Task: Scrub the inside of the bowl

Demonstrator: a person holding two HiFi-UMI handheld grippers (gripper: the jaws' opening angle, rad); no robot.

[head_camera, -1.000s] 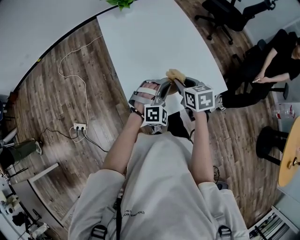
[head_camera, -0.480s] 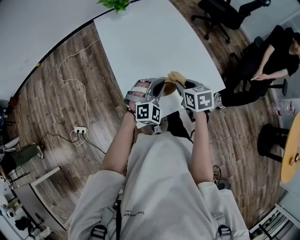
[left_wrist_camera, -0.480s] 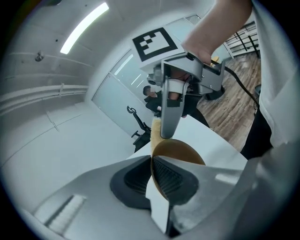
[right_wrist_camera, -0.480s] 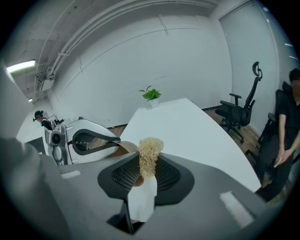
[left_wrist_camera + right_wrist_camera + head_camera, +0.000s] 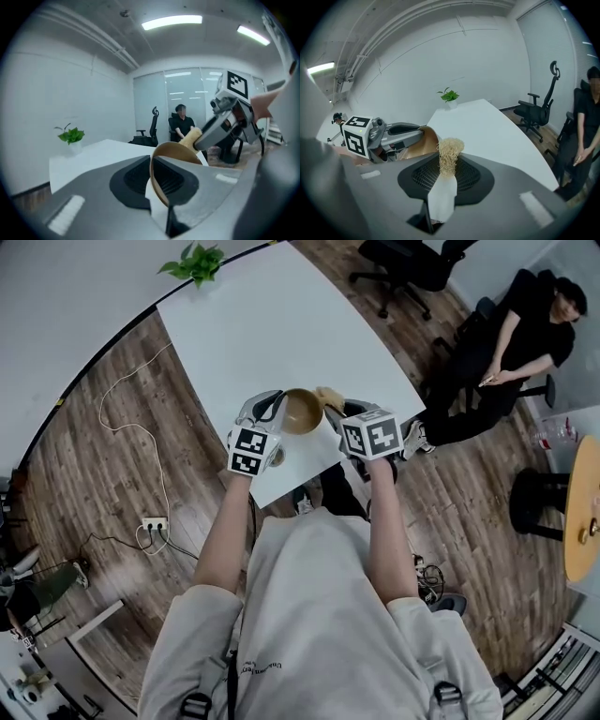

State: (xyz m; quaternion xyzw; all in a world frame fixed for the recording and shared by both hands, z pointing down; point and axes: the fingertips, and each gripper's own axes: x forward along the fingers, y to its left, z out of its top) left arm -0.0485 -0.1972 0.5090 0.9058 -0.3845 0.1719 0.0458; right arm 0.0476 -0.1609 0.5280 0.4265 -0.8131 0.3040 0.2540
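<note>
Left gripper [image 5: 157,187]: clamped on the rim of the bowl [image 5: 302,412], one jaw inside the wall and one outside
Bowl: brown, held up over the near end of the table [image 5: 281,324], between the two grippers, its hollow open to a look from above
Right gripper [image 5: 443,187]: closed on the pale lower part of a scrubber [image 5: 450,152], whose tan fibrous head sticks out past the jaws
Scrubber: head at the bowl's right rim, beside it and not down in the hollow (whether it touches the rim I cannot tell)
Table: white, running away to the far left, where a small green plant [image 5: 195,261] stands at its end
Room: a seated person [image 5: 525,334] in black at the far right; a white cable [image 5: 172,442] crosses the wood floor [image 5: 94,456] on the left to a power strip [image 5: 156,495]
</note>
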